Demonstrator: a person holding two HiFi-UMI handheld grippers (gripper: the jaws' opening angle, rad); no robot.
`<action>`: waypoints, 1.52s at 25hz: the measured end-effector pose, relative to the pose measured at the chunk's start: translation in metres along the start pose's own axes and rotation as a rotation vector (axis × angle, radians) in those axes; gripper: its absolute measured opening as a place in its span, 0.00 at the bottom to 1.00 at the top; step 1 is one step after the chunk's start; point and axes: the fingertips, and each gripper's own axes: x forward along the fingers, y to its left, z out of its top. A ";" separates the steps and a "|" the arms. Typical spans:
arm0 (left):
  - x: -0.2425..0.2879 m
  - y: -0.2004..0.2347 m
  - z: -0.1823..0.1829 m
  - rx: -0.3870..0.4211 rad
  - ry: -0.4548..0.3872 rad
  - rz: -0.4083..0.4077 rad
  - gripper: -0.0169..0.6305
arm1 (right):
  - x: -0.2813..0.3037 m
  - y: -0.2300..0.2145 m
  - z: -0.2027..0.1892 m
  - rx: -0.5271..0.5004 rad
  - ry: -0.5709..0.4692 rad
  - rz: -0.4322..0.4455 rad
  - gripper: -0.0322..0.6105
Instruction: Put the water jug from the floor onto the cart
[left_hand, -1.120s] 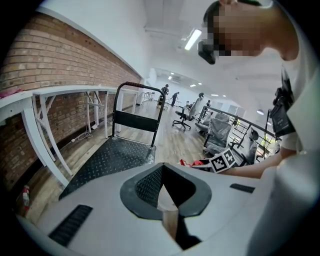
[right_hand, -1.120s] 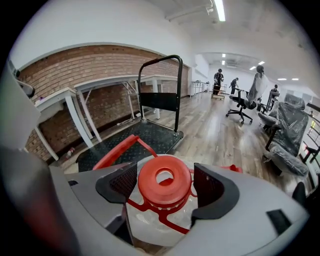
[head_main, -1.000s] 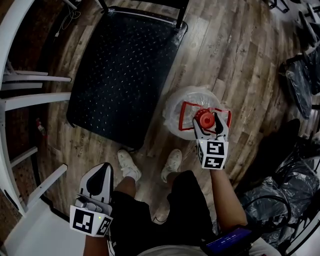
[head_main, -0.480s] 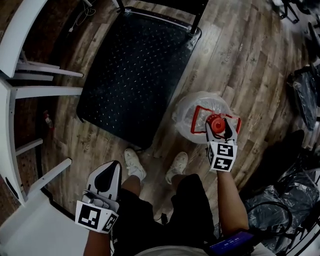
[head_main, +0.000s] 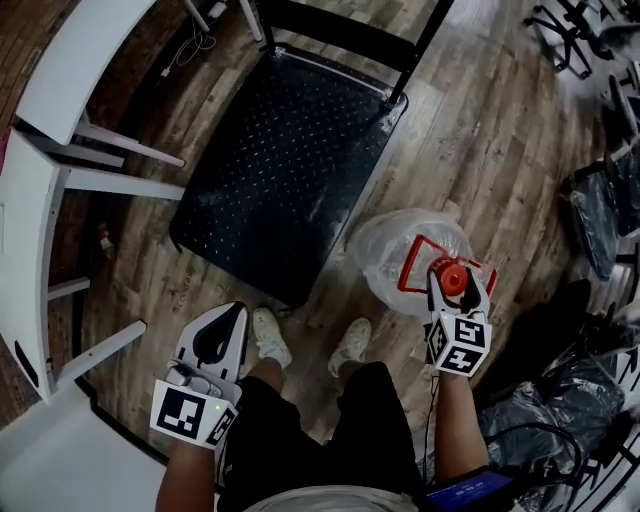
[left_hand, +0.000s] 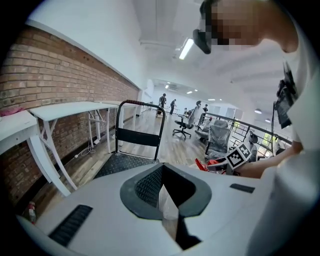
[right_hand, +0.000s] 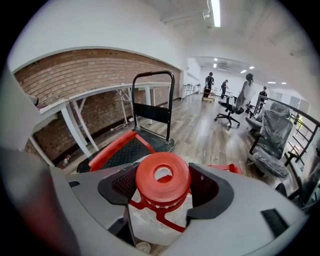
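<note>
The water jug (head_main: 398, 252), clear with a red carrying frame and a red cap (right_hand: 162, 175), hangs tilted just above the wooden floor, to the right of the cart. My right gripper (head_main: 455, 280) is shut on the jug's neck, and its dark pads (right_hand: 206, 186) press against both sides of the cap. The cart's black studded deck (head_main: 280, 170) lies ahead and to the left, with its handle (head_main: 350, 35) at the far end. My left gripper (head_main: 236, 312) is held low beside the person's left leg, shut and holding nothing. In the left gripper view, the jug's red frame (left_hand: 210, 162) shows far to the right.
White tables (head_main: 60, 130) line the brick wall to the left of the cart. Black bags (head_main: 560, 400) and office chairs (head_main: 600, 180) crowd the right side. The person's shoes (head_main: 265, 335) stand just short of the deck's near edge. Several people stand far down the hall.
The right gripper has risen with the jug hanging from it, and the jug now tilts. The left gripper has risen too and stays shut. The cart has slid toward the picture's centre.
</note>
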 end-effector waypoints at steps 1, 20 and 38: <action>-0.004 0.001 0.008 0.000 -0.014 -0.001 0.03 | -0.010 0.001 0.012 -0.007 -0.008 -0.002 0.53; -0.126 0.117 0.054 -0.036 -0.152 0.228 0.03 | -0.082 0.140 0.162 -0.185 -0.071 0.155 0.53; -0.224 0.210 -0.018 -0.220 -0.145 0.418 0.03 | -0.018 0.342 0.149 -0.340 -0.004 0.381 0.53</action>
